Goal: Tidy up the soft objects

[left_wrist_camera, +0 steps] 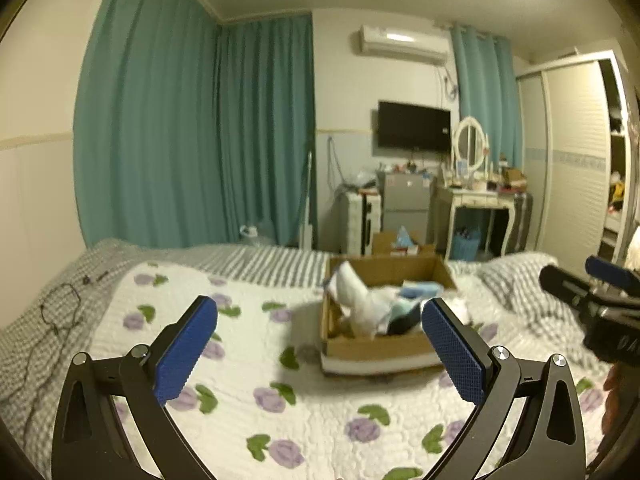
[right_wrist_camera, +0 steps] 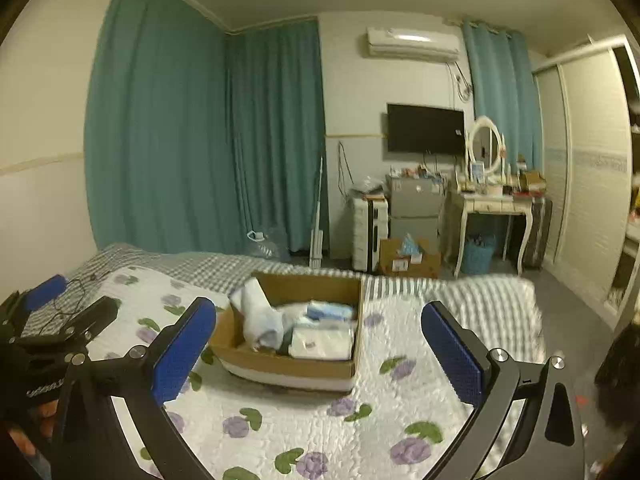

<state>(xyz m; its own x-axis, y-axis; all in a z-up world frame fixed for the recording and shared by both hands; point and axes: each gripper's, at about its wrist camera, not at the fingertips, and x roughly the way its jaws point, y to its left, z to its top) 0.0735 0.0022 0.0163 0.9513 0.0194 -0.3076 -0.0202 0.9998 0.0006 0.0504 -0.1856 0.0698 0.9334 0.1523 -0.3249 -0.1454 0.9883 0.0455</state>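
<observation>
Cardboard box [right_wrist_camera: 296, 356] sat on the flowery bed [right_wrist_camera: 400, 412], full of soft white and blue cloths [right_wrist_camera: 320, 328] | left claw [left_wrist_camera: 320, 352] wide apart, empty | right claw [right_wrist_camera: 318, 352] wide apart, empty | best move: go slow, pinch one cloth only.

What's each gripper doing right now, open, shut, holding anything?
Left gripper: open, holding nothing.
Right gripper: open, holding nothing.

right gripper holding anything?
No, the right gripper is open with nothing between its blue pads, hovering over the quilt short of the cardboard box.
</observation>
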